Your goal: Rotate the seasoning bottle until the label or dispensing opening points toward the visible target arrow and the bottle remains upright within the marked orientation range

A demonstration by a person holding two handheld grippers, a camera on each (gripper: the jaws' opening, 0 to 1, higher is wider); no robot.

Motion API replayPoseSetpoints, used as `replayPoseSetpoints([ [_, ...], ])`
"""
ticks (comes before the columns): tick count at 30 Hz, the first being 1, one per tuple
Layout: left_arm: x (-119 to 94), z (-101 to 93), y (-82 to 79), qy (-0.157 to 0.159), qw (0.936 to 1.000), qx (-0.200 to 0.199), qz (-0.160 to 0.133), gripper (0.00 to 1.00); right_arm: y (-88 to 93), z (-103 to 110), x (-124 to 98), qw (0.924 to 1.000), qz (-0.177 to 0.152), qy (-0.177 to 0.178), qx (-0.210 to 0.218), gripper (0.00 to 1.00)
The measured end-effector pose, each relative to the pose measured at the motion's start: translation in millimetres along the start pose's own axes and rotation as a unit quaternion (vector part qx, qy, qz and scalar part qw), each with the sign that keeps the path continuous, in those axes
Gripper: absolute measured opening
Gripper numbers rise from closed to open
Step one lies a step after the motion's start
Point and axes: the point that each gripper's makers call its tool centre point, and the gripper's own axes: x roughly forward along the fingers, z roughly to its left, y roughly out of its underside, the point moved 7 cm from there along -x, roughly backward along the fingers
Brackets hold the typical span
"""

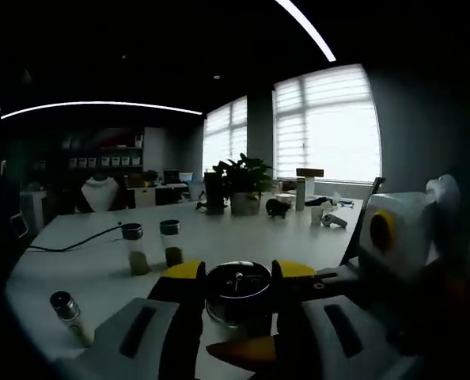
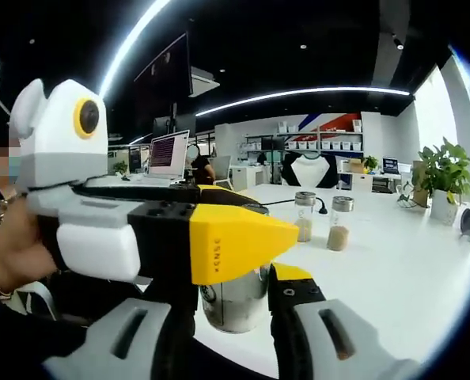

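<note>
Both grippers meet over one seasoning bottle (image 1: 238, 291) on the white table (image 1: 298, 237). In the left gripper view the bottle stands upright between that gripper's yellow-tipped jaws, its dark round cap facing the camera; the left gripper (image 1: 239, 273) sits closed against the bottle's sides and seems to hold it. In the right gripper view the same bottle (image 2: 233, 305) shows as a shiny body between the right gripper's (image 2: 235, 297) jaws, which hug it closely, though I cannot tell whether they truly pinch it, because the left gripper reaches across in front with its yellow tip. Beyond the jaws, two small jars (image 2: 320, 220) with pale contents stand side by side, well apart from the held bottle, and to the left gripper's near left another little bottle (image 1: 70, 315) stands leaning in the picture. A potted plant (image 1: 243, 184) sits far off by the window. No arrow or mark is visible to me. My guess is the turning step is underway; next calls for a slow twist about the bottle's upright axis, keeping it level.
</note>
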Motion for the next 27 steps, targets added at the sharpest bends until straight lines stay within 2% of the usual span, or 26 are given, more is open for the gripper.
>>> replayPoseSetpoints([
  [11, 0.0, 11.2, -3.6, 0.001, 0.9999, 0.007, -0.007, 0.35, 1.1, -0.8, 3.2, 0.9999, 0.001, -0.009, 0.006, 0.33],
  [19, -0.9, 5.5, -5.5, 0.011, 0.9996, 0.024, -0.002, 0.35, 0.9, 0.6, 4.1, 0.9995, -0.008, -0.026, 0.015, 0.31],
  [22, -0.8, 5.5, -6.7, 0.008, 0.9998, 0.015, -0.008, 0.35, -0.9, 2.7, 1.3, 0.9998, -0.015, -0.008, -0.004, 0.31],
  [24, -0.8, 4.7, -8.4, 0.003, 0.9997, 0.009, -0.021, 0.35, -2.9, 2.6, -0.1, 0.9996, -0.026, 0.006, -0.006, 0.3],
  [27, 0.5, 0.2, -8.9, -0.011, 0.9996, 0.012, -0.022, 0.36, -2.7, 3.3, -0.2, 0.9993, -0.027, 0.022, -0.011, 0.3],
])
